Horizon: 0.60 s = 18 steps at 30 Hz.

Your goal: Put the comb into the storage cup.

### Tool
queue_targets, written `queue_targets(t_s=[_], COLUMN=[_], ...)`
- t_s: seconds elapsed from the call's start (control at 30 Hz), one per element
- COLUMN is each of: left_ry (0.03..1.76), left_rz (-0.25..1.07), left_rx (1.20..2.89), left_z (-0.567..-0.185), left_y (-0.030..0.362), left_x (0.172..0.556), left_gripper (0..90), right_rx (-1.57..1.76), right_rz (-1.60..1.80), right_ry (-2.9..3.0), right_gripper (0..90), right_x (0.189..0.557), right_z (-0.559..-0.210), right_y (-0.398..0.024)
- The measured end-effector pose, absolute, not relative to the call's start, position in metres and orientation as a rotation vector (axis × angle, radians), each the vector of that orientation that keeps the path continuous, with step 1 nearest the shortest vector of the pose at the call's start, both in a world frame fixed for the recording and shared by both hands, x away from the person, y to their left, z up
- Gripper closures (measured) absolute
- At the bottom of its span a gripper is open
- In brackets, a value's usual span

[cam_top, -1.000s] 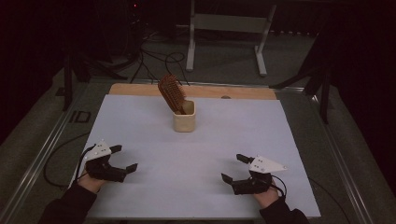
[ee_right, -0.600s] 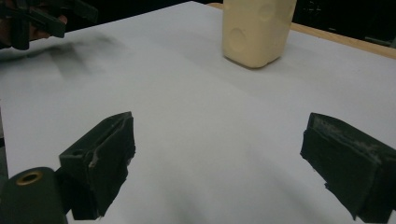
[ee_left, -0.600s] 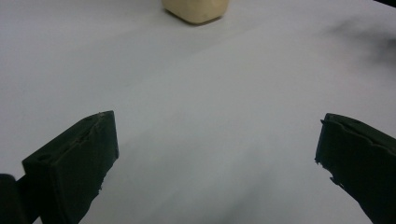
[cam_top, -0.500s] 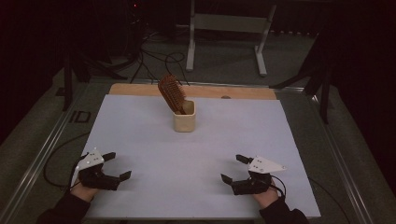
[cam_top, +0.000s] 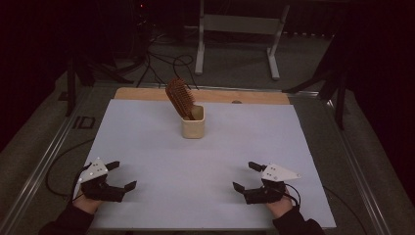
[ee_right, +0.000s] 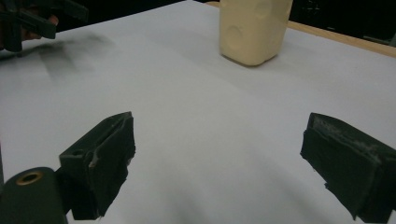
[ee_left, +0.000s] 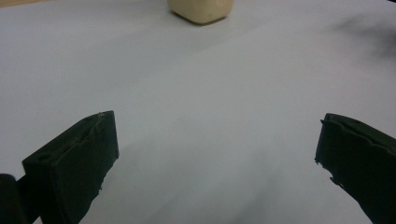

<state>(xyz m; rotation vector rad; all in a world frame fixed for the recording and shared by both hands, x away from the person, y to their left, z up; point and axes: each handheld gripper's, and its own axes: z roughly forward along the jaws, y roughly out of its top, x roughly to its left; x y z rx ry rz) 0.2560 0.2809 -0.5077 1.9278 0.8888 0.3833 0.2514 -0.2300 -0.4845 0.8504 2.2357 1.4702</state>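
white table cover [cam_top: 195, 161] fills most of the scene, wooden edge strip [cam_top: 147, 94] at the far side. the cream cup [cam_top: 193, 122] stands upright at far centre, the wooden hairbrush [cam_top: 179, 97] standing in it, bristle head up and leaning left.

your left gripper [cam_top: 120, 176] sits at the near left corner, jaws spread wide, holding nothing. your right gripper [cam_top: 244, 177] is at the near right, jaws wide apart too, empty.

change: over the last second your left gripper has pulled back toward the near left edge; the right one hasn't shifted. brush and cup haven't moved either.

both grippers are well apart from the cup with bare cover between. to me that reads as the brush already parked and you backing off to rest, or a reach not yet started.
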Motion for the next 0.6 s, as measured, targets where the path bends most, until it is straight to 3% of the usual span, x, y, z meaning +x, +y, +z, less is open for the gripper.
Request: queue_targets(t_s=[0.6], left_ry=[0.880], left_rz=[0.364], left_rx=[1.932], left_z=[-0.5074], left_y=[0.2767], left_x=[0.2555], left_gripper=[0.1], right_rx=[0.846], right_rz=[1.460], right_ry=[2.251], right_gripper=[9.6], right_x=[0.2523], right_z=[-0.4875], right_y=[-0.2286])
